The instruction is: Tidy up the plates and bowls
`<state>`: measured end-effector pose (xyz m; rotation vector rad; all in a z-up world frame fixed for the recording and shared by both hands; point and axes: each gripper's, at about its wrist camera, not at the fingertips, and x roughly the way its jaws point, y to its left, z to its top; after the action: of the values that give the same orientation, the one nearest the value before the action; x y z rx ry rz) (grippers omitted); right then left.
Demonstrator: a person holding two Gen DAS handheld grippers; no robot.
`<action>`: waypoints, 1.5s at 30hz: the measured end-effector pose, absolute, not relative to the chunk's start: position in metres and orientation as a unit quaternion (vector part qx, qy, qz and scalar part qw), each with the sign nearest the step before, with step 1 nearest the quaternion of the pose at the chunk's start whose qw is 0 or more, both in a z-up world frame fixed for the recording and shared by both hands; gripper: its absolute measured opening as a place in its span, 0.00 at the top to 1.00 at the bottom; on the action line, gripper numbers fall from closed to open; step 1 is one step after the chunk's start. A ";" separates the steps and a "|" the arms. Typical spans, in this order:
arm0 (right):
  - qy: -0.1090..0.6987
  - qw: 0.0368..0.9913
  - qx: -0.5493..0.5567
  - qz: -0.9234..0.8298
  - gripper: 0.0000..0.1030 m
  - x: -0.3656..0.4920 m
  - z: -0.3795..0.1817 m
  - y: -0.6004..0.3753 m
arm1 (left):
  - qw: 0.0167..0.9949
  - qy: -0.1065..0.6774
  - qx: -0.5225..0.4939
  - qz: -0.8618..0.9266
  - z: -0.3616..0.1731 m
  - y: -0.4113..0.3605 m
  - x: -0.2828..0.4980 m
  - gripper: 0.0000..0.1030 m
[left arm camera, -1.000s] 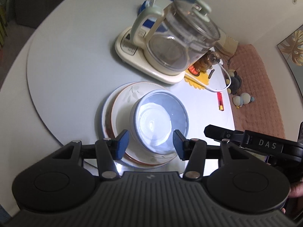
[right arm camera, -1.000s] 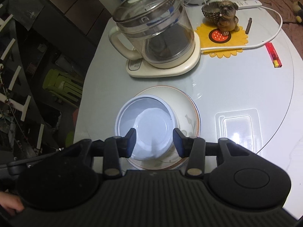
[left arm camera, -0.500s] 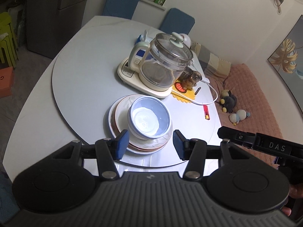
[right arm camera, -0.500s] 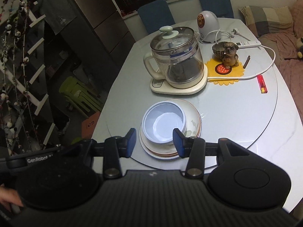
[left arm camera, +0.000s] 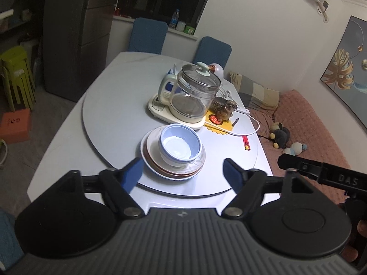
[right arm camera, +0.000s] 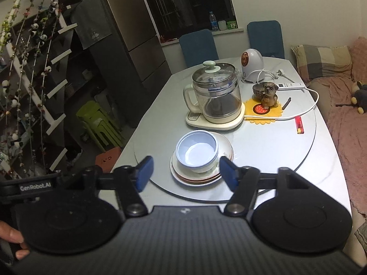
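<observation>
A light blue bowl [left arm camera: 180,145] [right arm camera: 197,151] sits upright on a stack of plates [left arm camera: 160,170] [right arm camera: 226,145] near the front of the round grey turntable [left arm camera: 110,114] [right arm camera: 270,160]. My left gripper [left arm camera: 183,175] is open and empty, held back from and above the stack. My right gripper [right arm camera: 185,171] is open and empty too, also back from the stack. Part of the right gripper's body shows at the right edge of the left wrist view [left arm camera: 321,171].
A glass kettle [left arm camera: 195,96] [right arm camera: 216,96] on its cream base stands behind the stack. A dog figurine [right arm camera: 269,94] on a yellow mat, a white cable [right arm camera: 309,105], a red lighter [right arm camera: 298,125] and a white appliance [right arm camera: 252,65] lie beyond. Blue chairs [right arm camera: 198,45] stand at the far side.
Both grippers have pulled back and up from the stack, and their jaws have opened wider. The bowl and plates stay in place.
</observation>
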<state>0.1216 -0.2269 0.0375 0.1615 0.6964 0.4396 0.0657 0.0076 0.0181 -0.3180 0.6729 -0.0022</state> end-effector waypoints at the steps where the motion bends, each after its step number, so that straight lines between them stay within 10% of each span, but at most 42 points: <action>1: 0.334 0.915 0.078 0.211 0.14 0.115 0.037 -0.229 | 0.934 0.325 -0.151 0.002 0.020 0.006 0.057 0.14; 45: 0.345 0.921 0.051 0.172 0.14 0.007 0.004 -0.236 | 0.931 0.354 -0.083 0.038 0.006 -0.020 -0.048 0.04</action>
<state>0.0069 -0.2361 0.0038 0.1049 0.7085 0.3542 -0.0477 -0.0205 0.0060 -0.1705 0.7243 0.0787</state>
